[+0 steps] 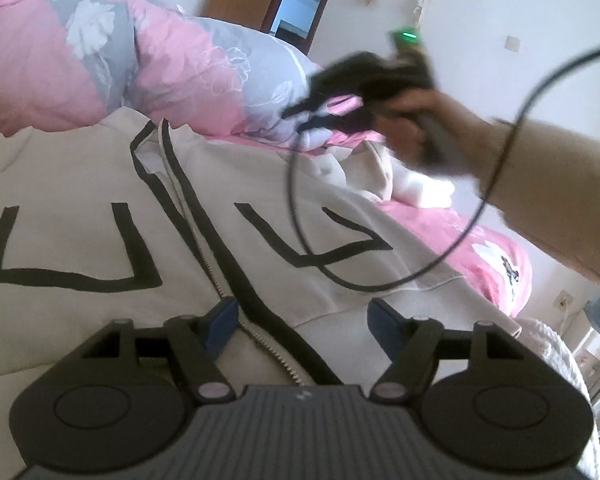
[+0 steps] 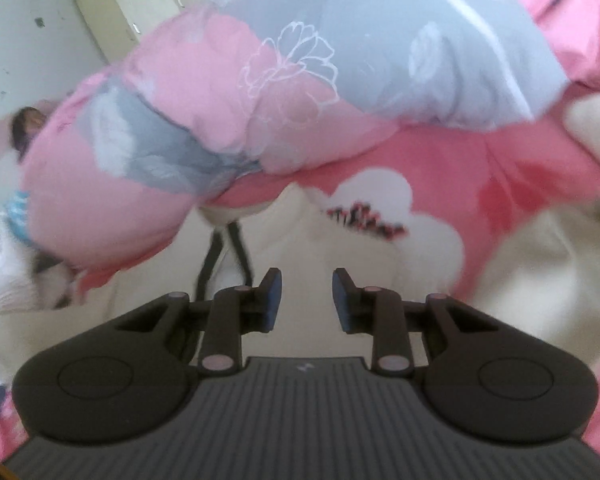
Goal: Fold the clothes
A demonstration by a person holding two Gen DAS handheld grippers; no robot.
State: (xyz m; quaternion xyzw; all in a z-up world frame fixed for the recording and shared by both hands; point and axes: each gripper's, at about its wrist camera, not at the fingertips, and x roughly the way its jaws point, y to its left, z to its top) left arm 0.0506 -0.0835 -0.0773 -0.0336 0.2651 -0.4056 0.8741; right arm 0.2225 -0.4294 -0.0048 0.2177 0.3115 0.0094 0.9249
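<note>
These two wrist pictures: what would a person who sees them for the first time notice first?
Most striking is the cream zip jacket with bold black lettering, spread flat across the bed in the left wrist view. Behind it lies a bulky pink and grey floral quilt, which also fills the top of the right wrist view. Both the left hand-held gripper and the right hand-held gripper are open and empty.

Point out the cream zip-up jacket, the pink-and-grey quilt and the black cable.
cream zip-up jacket [image 1: 80, 184]: left wrist view, on its plain chest panel above the black lettering.
pink-and-grey quilt [image 1: 32, 64]: left wrist view, on a pink patch.
black cable [image 1: 452, 256]: left wrist view, on its hanging loop.
</note>
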